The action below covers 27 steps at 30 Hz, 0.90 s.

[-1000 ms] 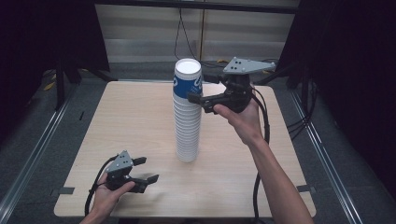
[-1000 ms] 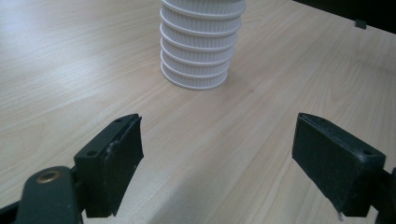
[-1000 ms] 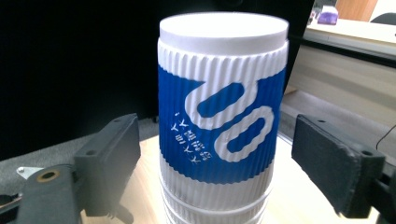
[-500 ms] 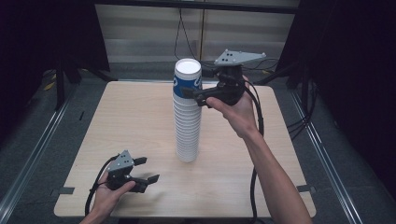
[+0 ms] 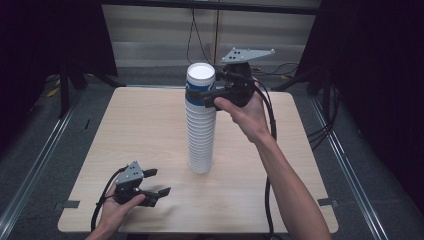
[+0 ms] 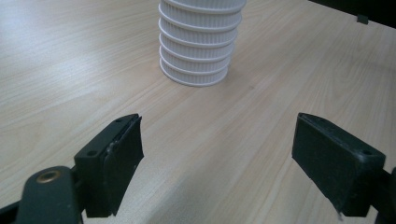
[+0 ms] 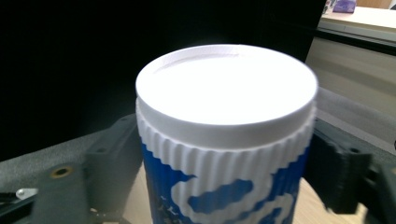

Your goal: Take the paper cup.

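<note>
A tall stack of upturned white ribbed cups (image 5: 200, 142) stands mid-table; its base (image 6: 196, 56) lies ahead of my left gripper. The top cup (image 5: 200, 75) carries a blue pattern (image 7: 219, 196). My right gripper (image 5: 198, 95) reaches in from the right at the stack's top. Its jaws have just been closing, with the top cup (image 7: 224, 93) between them, and both pads now sit against the cup's sides. My left gripper (image 5: 157, 182) rests near the table's front left corner, held in a hand, its jaws wide open (image 6: 217, 154) on nothing.
The wooden table (image 5: 125, 125) has bare surface around the stack. Black cables (image 5: 267, 115) trail from the right gripper along the forearm. Metal rails (image 5: 40, 155) run along the floor on both sides.
My right gripper has moved left onto the stack's top and its jaws have come in around the top cup. The left gripper has stayed put.
</note>
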{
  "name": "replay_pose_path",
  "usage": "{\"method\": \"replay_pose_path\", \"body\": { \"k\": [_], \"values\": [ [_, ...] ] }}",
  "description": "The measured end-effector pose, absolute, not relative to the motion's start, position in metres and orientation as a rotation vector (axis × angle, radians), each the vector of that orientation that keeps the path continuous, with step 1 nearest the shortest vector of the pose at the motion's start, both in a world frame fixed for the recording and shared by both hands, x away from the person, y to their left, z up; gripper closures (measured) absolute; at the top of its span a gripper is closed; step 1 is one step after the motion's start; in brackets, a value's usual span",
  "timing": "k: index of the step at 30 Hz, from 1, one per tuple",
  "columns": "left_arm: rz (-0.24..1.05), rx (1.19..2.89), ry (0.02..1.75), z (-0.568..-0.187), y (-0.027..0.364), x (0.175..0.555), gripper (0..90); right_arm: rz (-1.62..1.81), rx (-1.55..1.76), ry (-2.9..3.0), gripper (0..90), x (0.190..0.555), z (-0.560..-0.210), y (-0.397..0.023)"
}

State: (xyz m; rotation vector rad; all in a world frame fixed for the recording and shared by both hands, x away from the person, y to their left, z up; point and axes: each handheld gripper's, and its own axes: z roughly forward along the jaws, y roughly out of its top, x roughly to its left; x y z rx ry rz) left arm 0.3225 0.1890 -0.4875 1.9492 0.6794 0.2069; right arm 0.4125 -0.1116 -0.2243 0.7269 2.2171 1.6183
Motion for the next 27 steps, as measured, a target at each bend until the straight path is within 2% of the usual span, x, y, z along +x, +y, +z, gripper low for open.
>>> {"method": "replay_pose_path", "body": {
  "k": [27],
  "values": [
    [0.197,1.942,0.705,-0.488,0.191,0.324,16.3,1.725,0.706,2.112,25.9,0.411,-0.213,-0.119]
  ]
}}
